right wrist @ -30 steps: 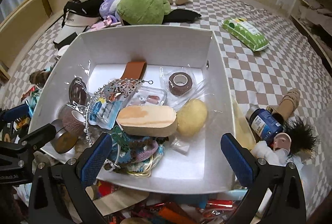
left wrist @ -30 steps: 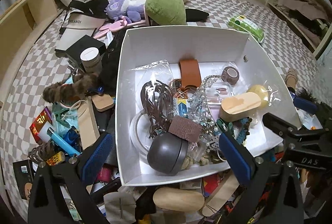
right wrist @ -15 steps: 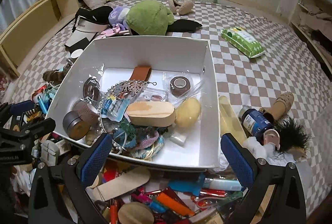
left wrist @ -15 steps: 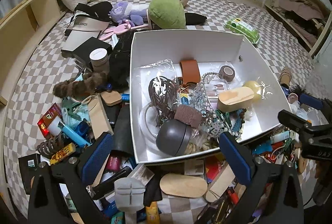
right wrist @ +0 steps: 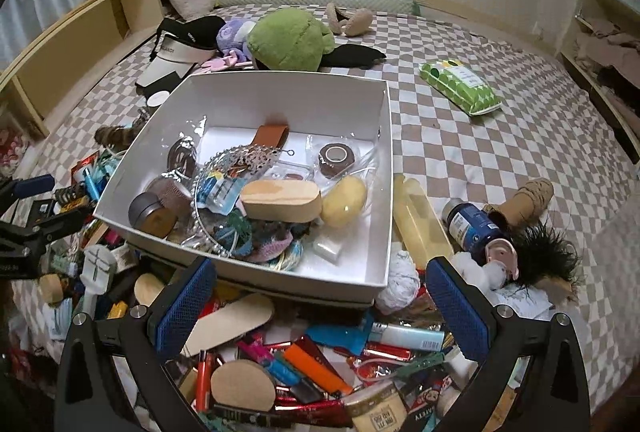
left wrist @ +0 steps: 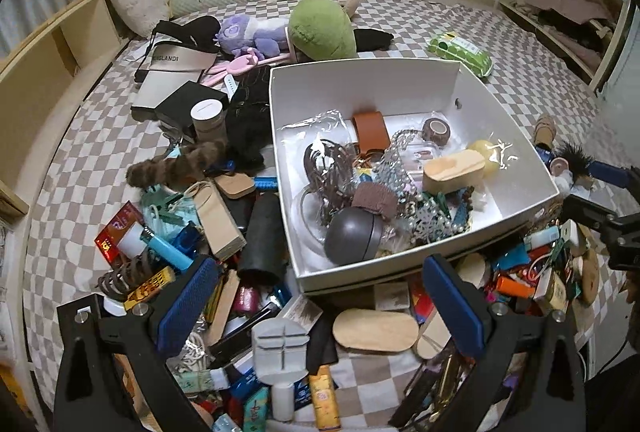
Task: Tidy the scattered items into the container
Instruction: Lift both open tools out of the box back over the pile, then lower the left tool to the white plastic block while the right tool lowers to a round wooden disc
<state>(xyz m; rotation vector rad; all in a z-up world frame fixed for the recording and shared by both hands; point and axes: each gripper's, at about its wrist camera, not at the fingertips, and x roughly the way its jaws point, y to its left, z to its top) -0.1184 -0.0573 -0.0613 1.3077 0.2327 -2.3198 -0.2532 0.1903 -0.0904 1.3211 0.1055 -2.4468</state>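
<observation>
The box (left wrist: pixel 362 80) sat mid-bed on the checked cover, part filled; a wood block (right wrist: pixel 280 199) lay on top, hiding the items beneath. Left gripper (left wrist: pixel 320 302) and right gripper (right wrist: pixel 320 302) both hung wide apart, empty, over the clutter (right wrist: pixel 304 364) by the near wall. Lower clutter was cut off.

Each hand-held gripper, left (left wrist: pixel 320 306) and right (right wrist: pixel 320 306), is built from black angular arms, fitted with blue textured pads (left wrist: pixel 188 302) and silver screws (right wrist: pixel 138 310).
</observation>
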